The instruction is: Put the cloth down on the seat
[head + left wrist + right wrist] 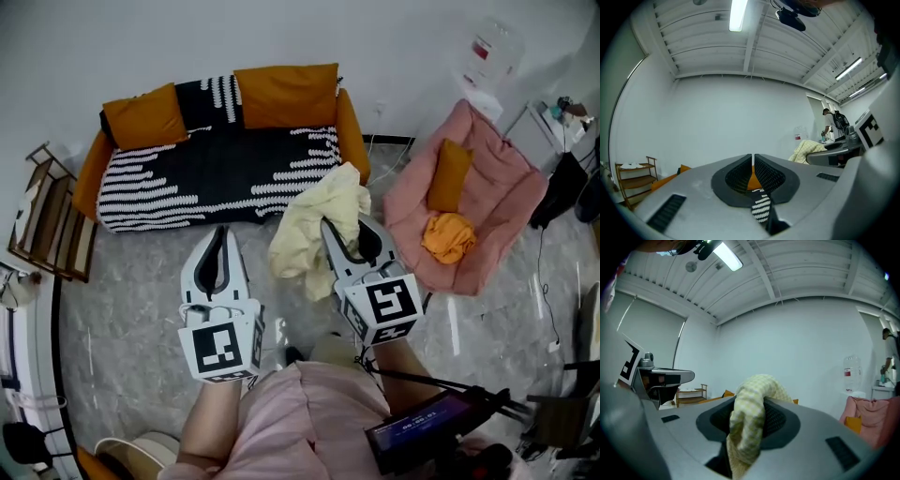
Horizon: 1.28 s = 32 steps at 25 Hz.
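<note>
The right gripper (345,232) is clamped on a pale yellow checked cloth (314,230), which bunches above the jaws and hangs down in front of them. The cloth is in the air over the grey marbled floor (122,319), near the right end of the orange sofa with a black-and-white striped throw (225,159); it seems not to touch the seat. To the left, the left gripper (222,232) has its jaws together with nothing between them. Far right stands a pink armchair (497,206) with a crumpled orange cloth (448,236) on its seat.
</note>
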Available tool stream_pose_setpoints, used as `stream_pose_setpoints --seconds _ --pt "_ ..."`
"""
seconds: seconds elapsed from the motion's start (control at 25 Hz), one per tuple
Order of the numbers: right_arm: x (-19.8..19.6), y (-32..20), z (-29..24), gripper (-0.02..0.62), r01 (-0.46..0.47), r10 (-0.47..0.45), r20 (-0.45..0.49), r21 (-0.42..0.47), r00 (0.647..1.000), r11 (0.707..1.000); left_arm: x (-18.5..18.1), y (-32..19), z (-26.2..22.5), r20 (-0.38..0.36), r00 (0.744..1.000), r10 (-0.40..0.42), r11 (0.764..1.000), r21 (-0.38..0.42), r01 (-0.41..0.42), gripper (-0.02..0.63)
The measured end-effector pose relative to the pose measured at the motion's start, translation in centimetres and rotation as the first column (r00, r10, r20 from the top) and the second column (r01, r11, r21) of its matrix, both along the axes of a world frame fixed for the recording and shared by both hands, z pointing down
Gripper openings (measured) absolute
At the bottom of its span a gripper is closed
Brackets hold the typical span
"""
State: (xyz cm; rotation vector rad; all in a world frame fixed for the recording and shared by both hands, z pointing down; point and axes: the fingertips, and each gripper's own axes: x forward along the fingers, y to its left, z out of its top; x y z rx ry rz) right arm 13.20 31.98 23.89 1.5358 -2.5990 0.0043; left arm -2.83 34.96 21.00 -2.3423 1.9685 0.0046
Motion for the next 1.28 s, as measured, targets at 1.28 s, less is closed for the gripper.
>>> stream_pose_setpoints --seconds 1.28 --pt "-4.1 -35.5 2.3 0.133 0.106 -0.106 -0.026 -0.028 0.994 0.994 -4.1 -32.6 3.2 0.046 0.99 -0.135 0.985 -0.098 0.139 0.025"
